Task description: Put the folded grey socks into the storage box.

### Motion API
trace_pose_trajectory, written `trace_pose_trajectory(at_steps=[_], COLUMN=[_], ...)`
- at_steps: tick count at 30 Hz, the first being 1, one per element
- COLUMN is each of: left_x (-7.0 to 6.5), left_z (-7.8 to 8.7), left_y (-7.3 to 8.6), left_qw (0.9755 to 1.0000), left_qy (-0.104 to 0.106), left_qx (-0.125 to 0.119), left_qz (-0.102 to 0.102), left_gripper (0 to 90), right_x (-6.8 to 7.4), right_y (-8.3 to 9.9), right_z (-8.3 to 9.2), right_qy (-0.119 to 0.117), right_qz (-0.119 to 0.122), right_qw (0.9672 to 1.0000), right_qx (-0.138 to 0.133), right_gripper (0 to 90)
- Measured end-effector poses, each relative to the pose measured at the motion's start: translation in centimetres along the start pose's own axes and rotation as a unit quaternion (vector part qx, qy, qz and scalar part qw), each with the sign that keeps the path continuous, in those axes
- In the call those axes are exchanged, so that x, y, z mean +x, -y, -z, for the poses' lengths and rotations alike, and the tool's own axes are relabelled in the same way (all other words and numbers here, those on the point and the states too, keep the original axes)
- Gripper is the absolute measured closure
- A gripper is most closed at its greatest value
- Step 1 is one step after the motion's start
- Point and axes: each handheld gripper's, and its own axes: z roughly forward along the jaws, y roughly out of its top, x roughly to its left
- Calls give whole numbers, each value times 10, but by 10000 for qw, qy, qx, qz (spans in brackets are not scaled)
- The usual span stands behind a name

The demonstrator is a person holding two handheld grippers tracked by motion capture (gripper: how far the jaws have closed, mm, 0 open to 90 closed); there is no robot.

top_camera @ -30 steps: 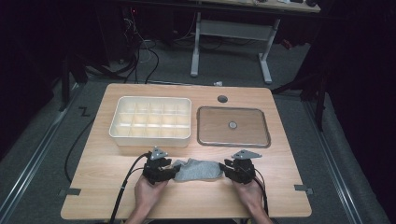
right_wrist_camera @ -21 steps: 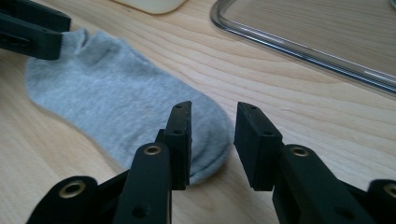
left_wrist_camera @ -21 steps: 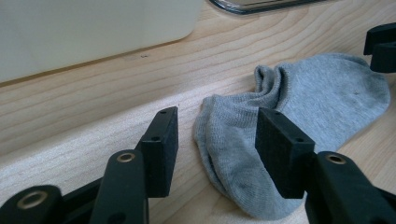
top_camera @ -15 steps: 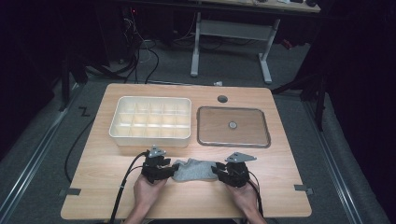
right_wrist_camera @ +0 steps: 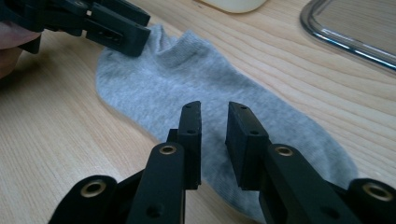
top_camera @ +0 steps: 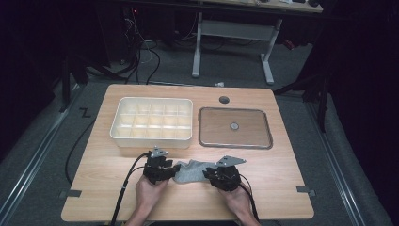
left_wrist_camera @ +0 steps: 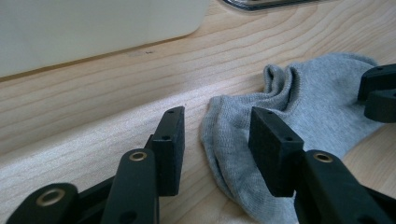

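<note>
Sock (top_camera: 190, 172), grey and ankle-cut, lies flat on the wooden bench (top_camera: 282, 160) near the front edge, between the two hands. The left tongs (left_wrist_camera: 217, 135) straddle its cuff end, jaws apart and just closing in. The right tongs (right_wrist_camera: 214, 126) hover over the toe half, jaws narrowed to a slim gap, also just closing; whether they pinch cloth yet I cannot quite tell. Behind stand a cream divided box (top_camera: 153, 120) and a metal-rimmed tray (top_camera: 235, 127).

Our table (top_camera: 117, 197) bears a bin (top_camera: 153, 120) at eleven o'clock, tray (top_camera: 235, 128) at one, sock (top_camera: 192, 171) at six.
</note>
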Motion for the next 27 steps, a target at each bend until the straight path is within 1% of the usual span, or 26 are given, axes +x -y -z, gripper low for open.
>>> trace_pose_trajectory(at_steps=[5, 12, 19, 21, 24, 27], left_x=[0, 1, 0, 0, 1, 1], left_z=[-2, -3, -3, -4, -4, -4], left_y=[0, 0, 0, 0, -1, -1], left_qw=[10000, 10000, 10000, 10000, 9999, 9999], left_qy=[-5, -21, -19, -32, -29, -25], left_qx=[17, 21, 41, 77, 115, 135], left_qz=[59, 38, 19, -7, -11, -13], left_gripper=[583, 606, 635, 646, 666, 681], right_x=[6, 8, 9, 9, 11, 11], right_y=[-2, -2, -2, -2, -2, -2], right_z=[-6, -11, -13, -13, -17, -18], right_qy=[-22, -51, -16, -27, -38, -41], right_qz=[44, 85, 106, 104, 166, 147], right_qw=[10000, 9999, 9999, 9999, 9998, 9998], right_qx=[37, 47, 72, 79, 95, 94], right_gripper=[775, 784, 795, 796, 801, 806])
